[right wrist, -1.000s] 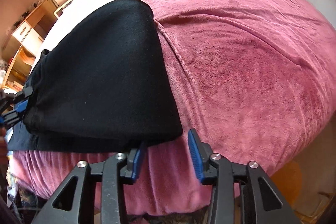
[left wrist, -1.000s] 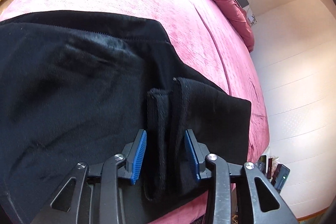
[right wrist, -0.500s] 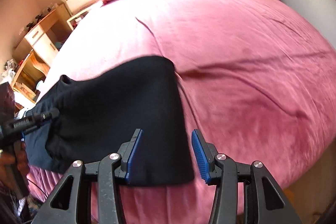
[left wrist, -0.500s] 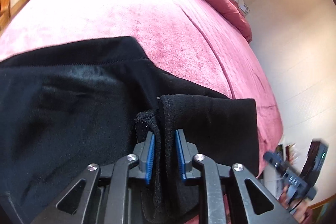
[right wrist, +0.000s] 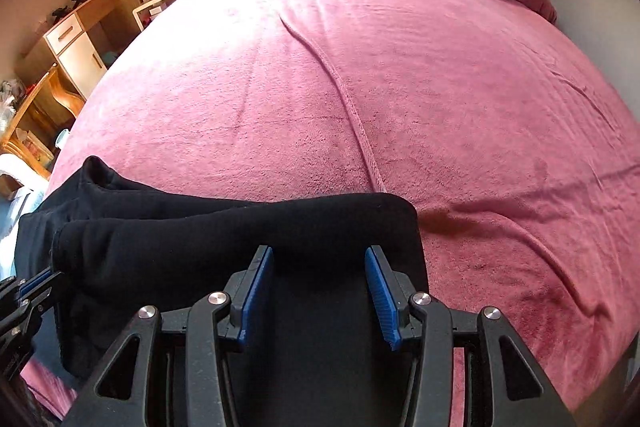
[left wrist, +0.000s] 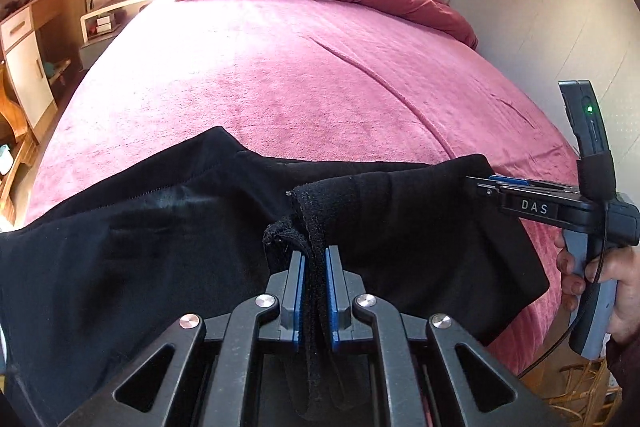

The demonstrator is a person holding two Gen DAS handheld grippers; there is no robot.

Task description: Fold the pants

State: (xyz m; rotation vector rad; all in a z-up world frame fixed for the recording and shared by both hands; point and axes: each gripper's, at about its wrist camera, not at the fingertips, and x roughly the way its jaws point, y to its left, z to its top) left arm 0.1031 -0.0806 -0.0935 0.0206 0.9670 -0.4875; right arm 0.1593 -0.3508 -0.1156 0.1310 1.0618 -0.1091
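While the pink bed (left wrist: 320, 75) lay bare ahead of you, the black pants (left wrist: 120, 247) sat at its near edge, already doubled into a thick folded bundle, so the fold looked partly done with at least one more pass and a smoothing left. Your left gripper (left wrist: 315, 281) was clenched on the cuff edges of the pants. Your right gripper (right wrist: 318, 297) stood spread wide around the folded end, gripping nothing yet.
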